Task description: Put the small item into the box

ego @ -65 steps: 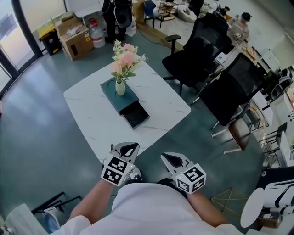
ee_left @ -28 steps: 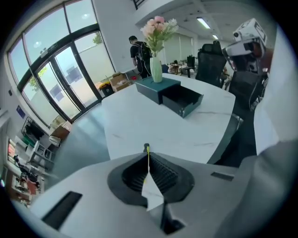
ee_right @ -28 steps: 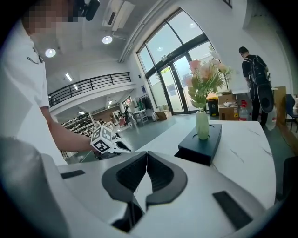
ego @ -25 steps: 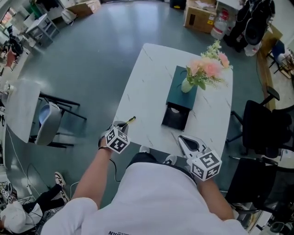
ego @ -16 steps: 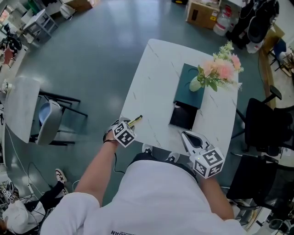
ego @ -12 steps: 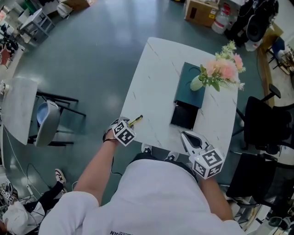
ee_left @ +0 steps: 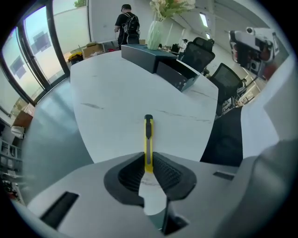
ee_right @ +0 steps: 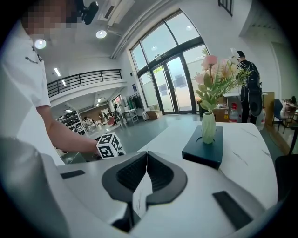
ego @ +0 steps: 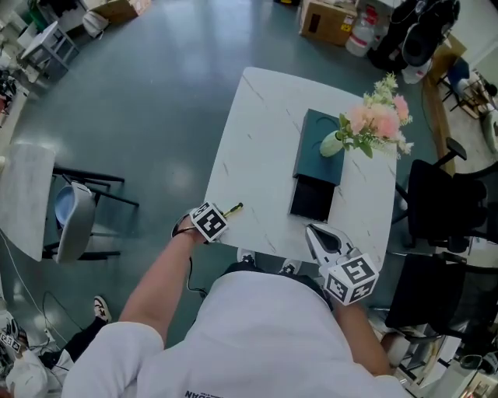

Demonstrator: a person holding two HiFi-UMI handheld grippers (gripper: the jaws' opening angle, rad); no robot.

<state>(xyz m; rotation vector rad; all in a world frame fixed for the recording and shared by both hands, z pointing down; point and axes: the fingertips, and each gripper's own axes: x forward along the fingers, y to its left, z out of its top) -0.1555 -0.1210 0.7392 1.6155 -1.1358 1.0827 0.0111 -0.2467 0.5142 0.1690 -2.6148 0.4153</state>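
Note:
A yellow utility knife (ego: 233, 208) (ee_left: 148, 137) lies near the front left edge of the white table (ego: 261, 148). My left gripper (ego: 221, 214) (ee_left: 148, 160) points steeply down over the knife's near end. Its jaws have just been closing and the pads now press on the knife. A dark teal box (ego: 320, 155) (ee_left: 146, 55) (ee_right: 205, 151) sits mid-table with its drawer (ego: 311, 198) (ee_left: 180, 76) pulled open toward me. A vase of pink flowers (ego: 333, 143) (ee_right: 208, 128) stands on the box. My right gripper (ego: 315, 232) (ee_right: 146, 155) hovers shut and empty at the table's front right edge.
Black office chairs (ego: 447, 225) crowd the table's right side. A grey chair (ego: 74, 221) stands on the floor to the left. Cardboard boxes (ego: 327, 19) sit beyond the far end. A person (ee_left: 125, 25) stands far behind the table.
My left gripper has dropped onto the knife and closed on its near end. The right gripper has shifted slightly sideways and stays shut.

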